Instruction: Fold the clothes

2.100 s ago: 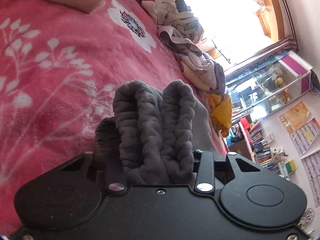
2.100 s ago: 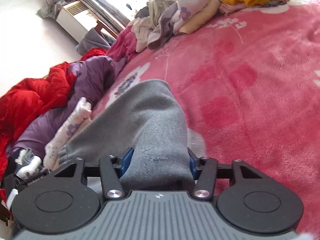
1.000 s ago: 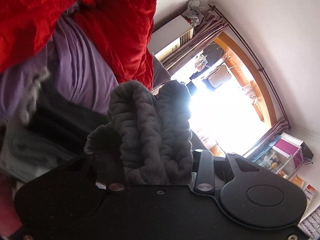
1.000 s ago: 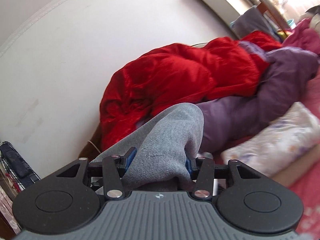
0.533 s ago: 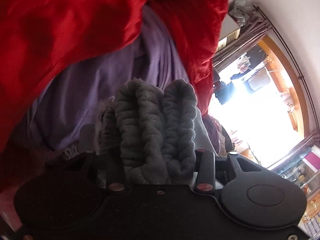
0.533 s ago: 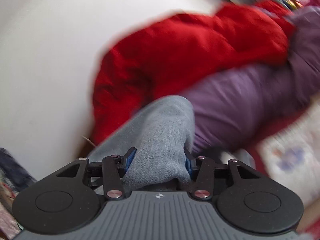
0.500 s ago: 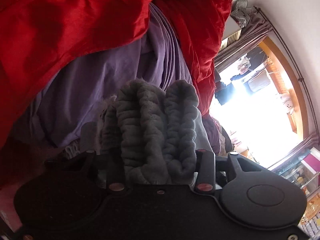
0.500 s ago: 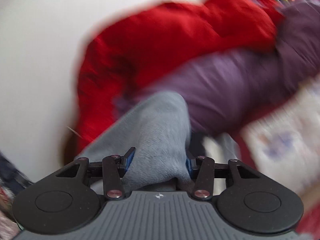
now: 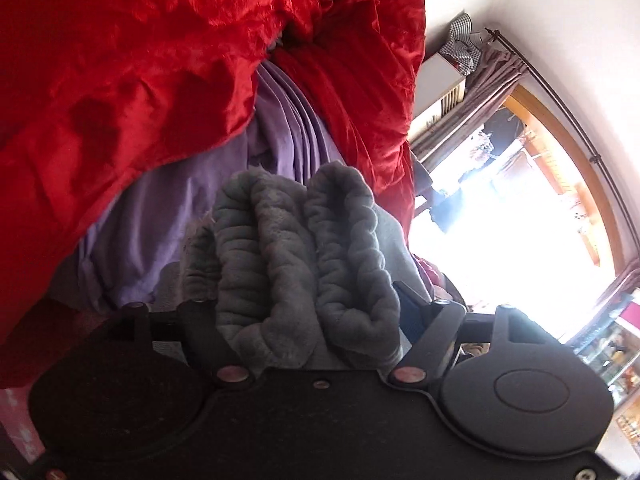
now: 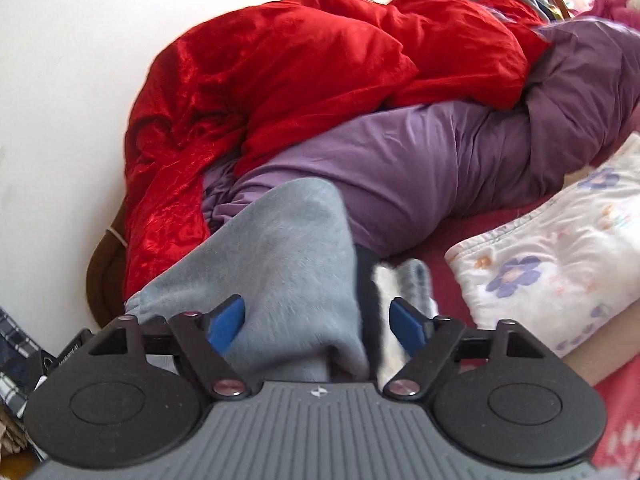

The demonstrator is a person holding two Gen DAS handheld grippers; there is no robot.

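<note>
A grey fleece garment is in both views. In the left wrist view its bunched ribbed edge (image 9: 296, 264) fills the space between the fingers of my left gripper (image 9: 304, 312); the jaws have spread and the blue pad on the right (image 9: 412, 312) shows beside the cloth. In the right wrist view a smooth grey fold (image 10: 280, 264) lies between the fingers of my right gripper (image 10: 318, 316). Those jaws stand wide, both blue pads (image 10: 226, 320) bare, a gap to the right of the cloth.
A red satin quilt (image 10: 320, 68) and a purple duvet (image 10: 460, 152) are heaped ahead against a white wall (image 10: 60, 60). A white floral folded cloth (image 10: 560, 248) lies on the pink bedspread at right. A bright window (image 9: 512, 216) is at right in the left wrist view.
Both grippers have swung from the pink bedspread toward the quilt heap. In the last half second both sets of jaws have opened, loosening their hold on the grey garment.
</note>
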